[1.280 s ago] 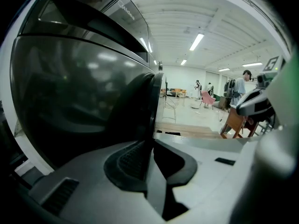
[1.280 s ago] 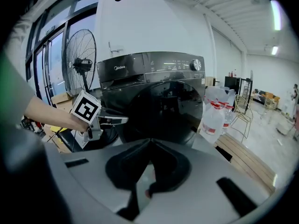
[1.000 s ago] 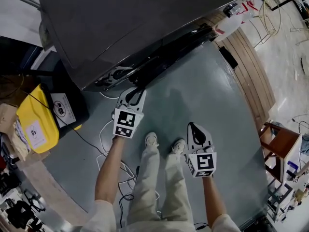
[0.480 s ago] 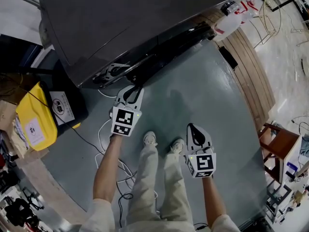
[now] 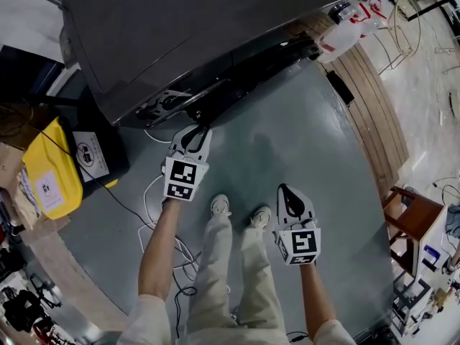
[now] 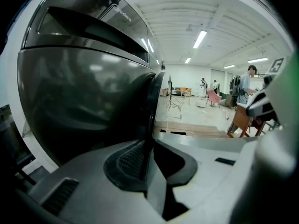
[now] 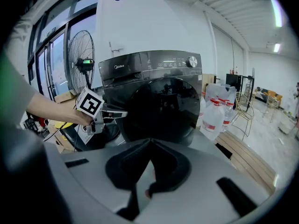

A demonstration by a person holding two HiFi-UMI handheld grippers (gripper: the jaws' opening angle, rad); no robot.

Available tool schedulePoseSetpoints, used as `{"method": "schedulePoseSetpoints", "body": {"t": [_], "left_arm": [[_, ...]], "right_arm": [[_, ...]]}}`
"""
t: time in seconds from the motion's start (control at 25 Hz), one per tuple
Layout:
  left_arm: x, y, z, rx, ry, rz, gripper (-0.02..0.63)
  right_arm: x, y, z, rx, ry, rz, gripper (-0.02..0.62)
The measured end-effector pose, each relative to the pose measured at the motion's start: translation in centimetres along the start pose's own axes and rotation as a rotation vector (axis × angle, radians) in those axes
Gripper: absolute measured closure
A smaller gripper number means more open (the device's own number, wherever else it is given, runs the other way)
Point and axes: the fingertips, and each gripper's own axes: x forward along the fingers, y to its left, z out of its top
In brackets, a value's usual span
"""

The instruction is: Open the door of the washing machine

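Grip comes first: your left tongs (image 6: 148, 146) pinch the free edge of the door (image 6: 88, 101), low on the front of the washer (image 5: 201, 34). Hold that pinch firm and pull toward yourself along the door's arc, letting your wrist follow the hinge so the rim can't slip. Your right tongs (image 7: 149, 148) are pressed together, empty, well apart; keep them clear of the swing.

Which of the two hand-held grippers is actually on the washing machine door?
The left hand-held gripper: its jaws clamp the door edge. The right hand-held gripper hangs clear of it, shut and empty.
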Motion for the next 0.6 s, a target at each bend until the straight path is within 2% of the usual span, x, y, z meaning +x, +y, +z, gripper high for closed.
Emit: {"method": "schedulePoseSetpoints", "body": {"t": [0.2,0.6], "left_arm": [[-0.4,-1.2,-0.2,0.028,0.003,-0.012,0.551],[-1.5,-8.4,-1.1,0.019,0.003,-0.024,0.552]], "right_arm": [[-0.4,-0.4,-0.2,-0.003,0.004,0.005,0.596],[-2.7,-3.2,-1.2,-0.007,-0.002,-0.022,0.597]]}}
